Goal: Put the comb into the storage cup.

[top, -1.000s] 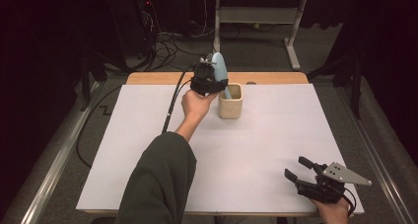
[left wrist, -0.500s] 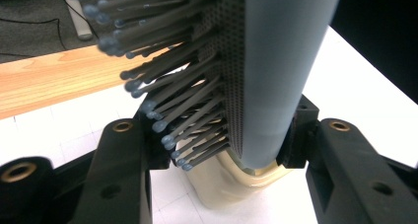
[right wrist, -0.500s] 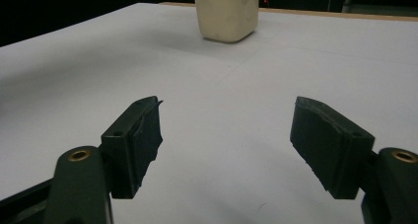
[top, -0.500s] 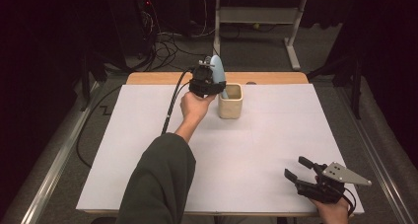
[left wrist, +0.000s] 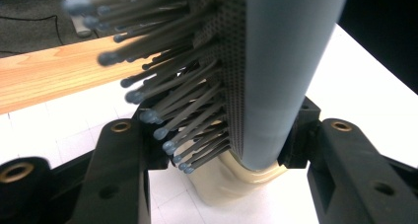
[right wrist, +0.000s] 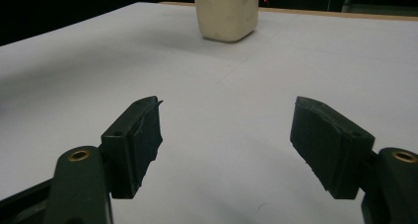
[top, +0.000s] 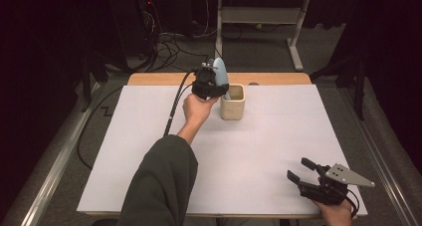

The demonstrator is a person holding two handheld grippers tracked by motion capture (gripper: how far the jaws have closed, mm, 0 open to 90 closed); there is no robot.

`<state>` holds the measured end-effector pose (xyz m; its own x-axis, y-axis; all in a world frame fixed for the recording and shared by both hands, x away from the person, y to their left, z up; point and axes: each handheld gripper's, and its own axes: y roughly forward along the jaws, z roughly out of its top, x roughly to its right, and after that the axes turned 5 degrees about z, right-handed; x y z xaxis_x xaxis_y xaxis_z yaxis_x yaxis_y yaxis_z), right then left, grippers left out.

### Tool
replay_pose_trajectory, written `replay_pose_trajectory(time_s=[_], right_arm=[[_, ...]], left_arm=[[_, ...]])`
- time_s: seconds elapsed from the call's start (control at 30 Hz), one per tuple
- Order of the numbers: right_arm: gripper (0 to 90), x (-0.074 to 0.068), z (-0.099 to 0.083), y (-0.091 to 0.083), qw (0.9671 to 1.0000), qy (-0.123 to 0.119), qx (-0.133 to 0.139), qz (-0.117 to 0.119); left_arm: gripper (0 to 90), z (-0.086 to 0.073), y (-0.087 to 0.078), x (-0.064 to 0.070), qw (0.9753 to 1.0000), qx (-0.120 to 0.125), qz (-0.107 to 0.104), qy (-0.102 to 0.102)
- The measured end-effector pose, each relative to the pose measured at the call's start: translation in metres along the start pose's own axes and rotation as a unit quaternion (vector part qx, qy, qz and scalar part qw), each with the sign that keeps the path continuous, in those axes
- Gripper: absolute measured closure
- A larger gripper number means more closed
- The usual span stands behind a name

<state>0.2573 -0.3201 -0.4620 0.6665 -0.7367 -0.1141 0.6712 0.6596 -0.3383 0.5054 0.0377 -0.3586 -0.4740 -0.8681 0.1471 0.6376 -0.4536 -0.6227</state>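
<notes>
A pale blue hairbrush (top: 220,76) is held clamped between the jaws of the left gripper (top: 211,84) at the far middle of the white table (top: 149,131), just beside and partly above the cream cup (top: 233,102). In the left gripper view the brush (left wrist: 276,71) is seen standing nearly upright, its smooth back turned to one jaw and its grey bristles (left wrist: 162,100) (ball-tipped, and blurred toward the top) pointing to the other; the jaws are closed against its lower part, and the cup (left wrist: 231,184) is seen directly beneath the brush's lower end. Whether that end is already inside the cup's mouth cannot be told. Compared with the frames of a second and half a second ago, the left gripper is found almost where it was, having been carried only slightly up and toward the cup, while the brush has been kept in the same grip throughout. The cup has not been shifted. The right gripper (top: 309,173) is rested at the near right corner of the table, unchanged in place since the earlier frames, with its jaws set wide apart and nothing held between them; in the right gripper view the cup (right wrist: 227,14) is seen well apart, across the bare table surface. The wooden edge (top: 278,78) of the table is visible behind the cup.
</notes>
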Motion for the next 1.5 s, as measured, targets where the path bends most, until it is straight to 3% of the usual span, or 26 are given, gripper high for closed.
replay_pose_trajectory(time_s=[0.63, 1.1, 1.5], right_arm=[[28.1, 0.0000, -0.0001, 0.0008, 1.0000, -0.001, -0.002, 0.000], [28.1, -0.0006, 0.0001, 0.0011, 1.0000, -0.002, -0.004, -0.001], [28.1, -0.0006, 0.0000, 0.0010, 1.0000, -0.002, -0.004, -0.002]], left_arm=[[48.6, -0.0038, 0.0046, 0.0011, 0.9999, -0.011, 0.003, 0.008], [41.7, -0.0034, 0.0003, 0.0002, 0.9995, -0.015, 0.017, 0.024], [35.0, -0.0058, -0.0021, -0.0019, 0.9993, -0.015, 0.014, 0.030]])
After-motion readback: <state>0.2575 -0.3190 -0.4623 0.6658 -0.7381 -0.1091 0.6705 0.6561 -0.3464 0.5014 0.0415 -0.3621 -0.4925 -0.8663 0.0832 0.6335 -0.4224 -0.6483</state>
